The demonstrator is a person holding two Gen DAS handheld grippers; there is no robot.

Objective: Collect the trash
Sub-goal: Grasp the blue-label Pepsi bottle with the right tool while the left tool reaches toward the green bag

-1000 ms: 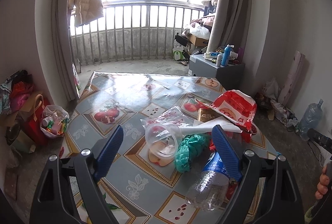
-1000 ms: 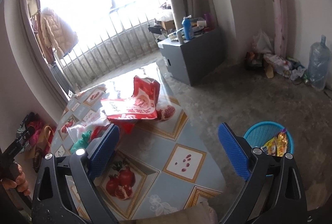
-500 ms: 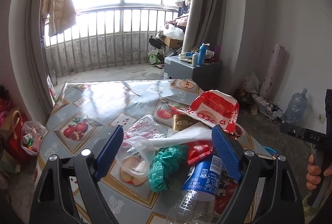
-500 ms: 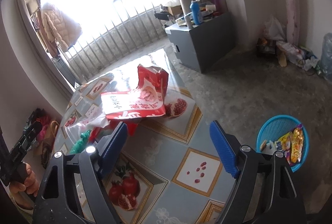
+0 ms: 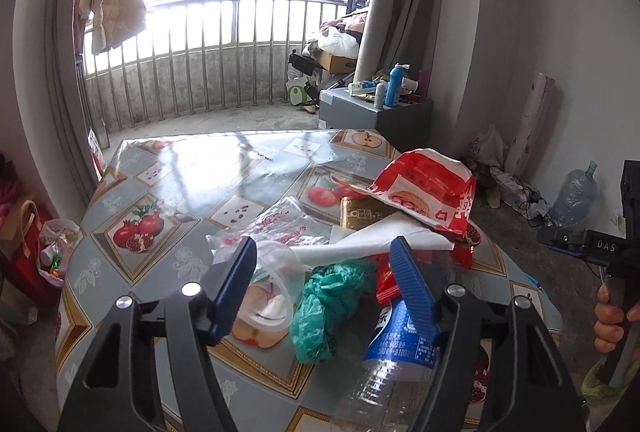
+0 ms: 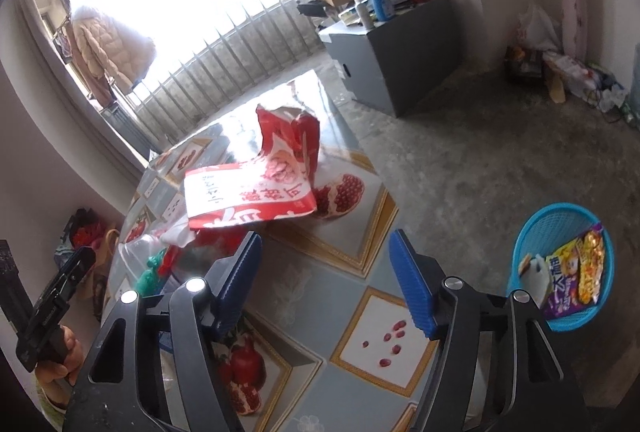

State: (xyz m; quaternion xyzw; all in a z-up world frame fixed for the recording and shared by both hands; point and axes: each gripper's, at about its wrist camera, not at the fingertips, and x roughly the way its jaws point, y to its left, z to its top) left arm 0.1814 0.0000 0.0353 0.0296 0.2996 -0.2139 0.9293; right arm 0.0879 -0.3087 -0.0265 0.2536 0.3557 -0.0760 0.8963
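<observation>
Between the blue pads of our left gripper (image 5: 323, 268), which tilts down toward the table (image 5: 172, 168), lies the heap of trash: a green plastic bag (image 5: 328, 308) in the middle of the gap, a clear plastic cup (image 5: 268, 296) against the left pad's side, and a clear bottle with a blue label (image 5: 400, 344) under the right pad. The jaws are closing but the pads press on nothing yet. Beyond the tips we see a white sheet (image 5: 372, 242) and a red and white snack bag (image 5: 428, 188). To the right of these jaws our right hand (image 5: 610, 316) grips the other tool's handle. Our right gripper (image 6: 325, 264) also points downward, over the table's near corner; its jaws are closing on nothing, with only the patterned cloth between them. The red and white snack bag (image 6: 256, 192) sits ahead of its left pad. Off past its right pad, on the floor, a blue basket (image 6: 560, 228) holds colourful snack wrappers (image 6: 576, 272). Our left hand (image 6: 60, 356) shows at the left edge.
</observation>
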